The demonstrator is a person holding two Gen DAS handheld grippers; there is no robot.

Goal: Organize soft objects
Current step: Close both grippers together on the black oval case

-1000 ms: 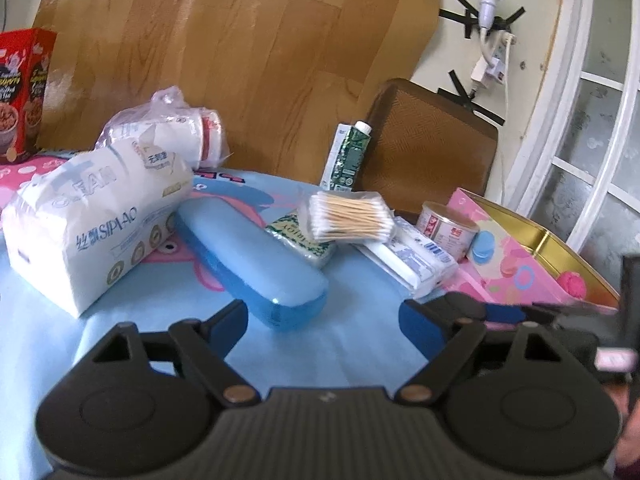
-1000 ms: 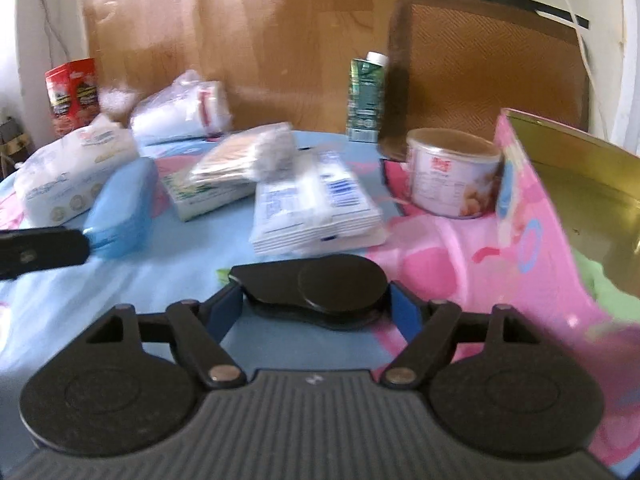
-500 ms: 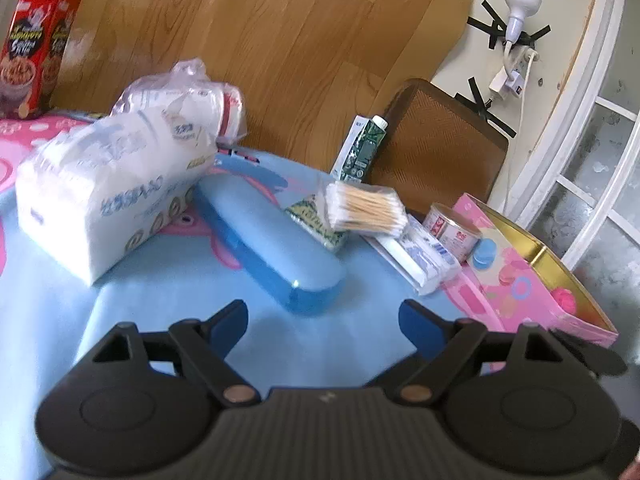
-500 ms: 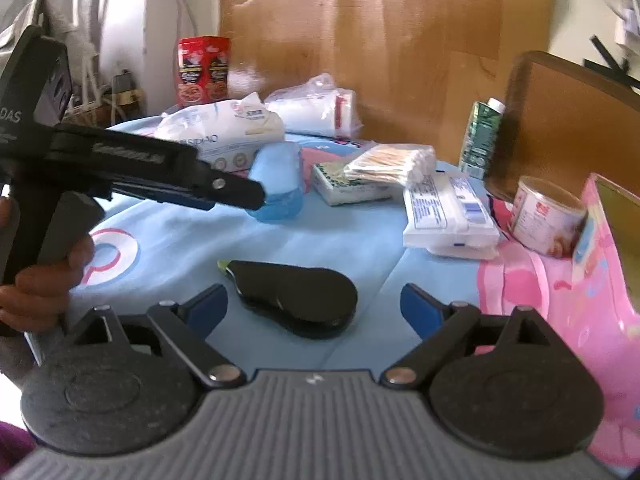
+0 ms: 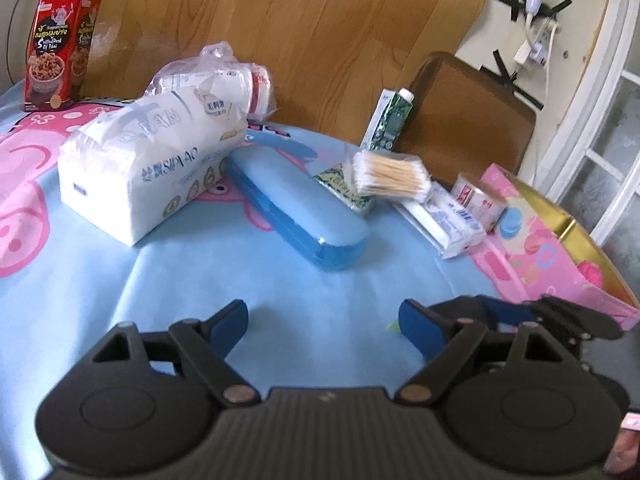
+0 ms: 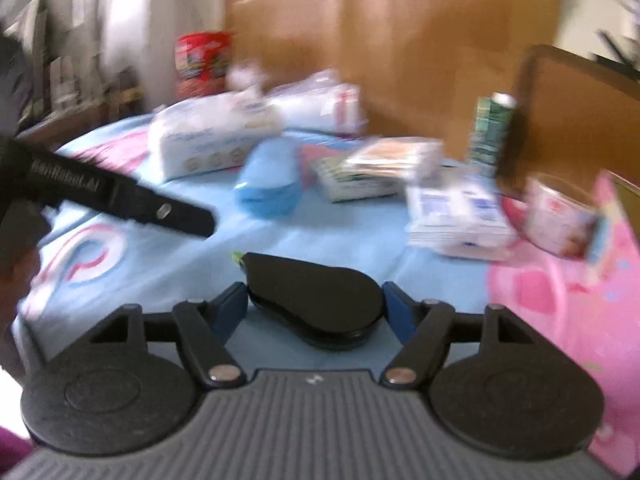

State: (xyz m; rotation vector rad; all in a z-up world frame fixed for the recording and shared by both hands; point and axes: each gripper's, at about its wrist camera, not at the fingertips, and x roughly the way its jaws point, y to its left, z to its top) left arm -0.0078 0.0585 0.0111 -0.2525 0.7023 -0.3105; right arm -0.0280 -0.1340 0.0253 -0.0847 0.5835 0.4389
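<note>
Right wrist: black pouch point(image 6: 316, 300) lies between the closing right tool's point(image 6: 316, 312) fingers.

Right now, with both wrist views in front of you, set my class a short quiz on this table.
1. What lies on the green pack? A) swabs B) carton C) can
2. True or false: the left gripper holds the blue case.
3. What sits between the fingers of the right gripper?

Key
1. A
2. False: it is open, with nothing between its fingers.
3. The black case; the jaws are closing on it.
</note>
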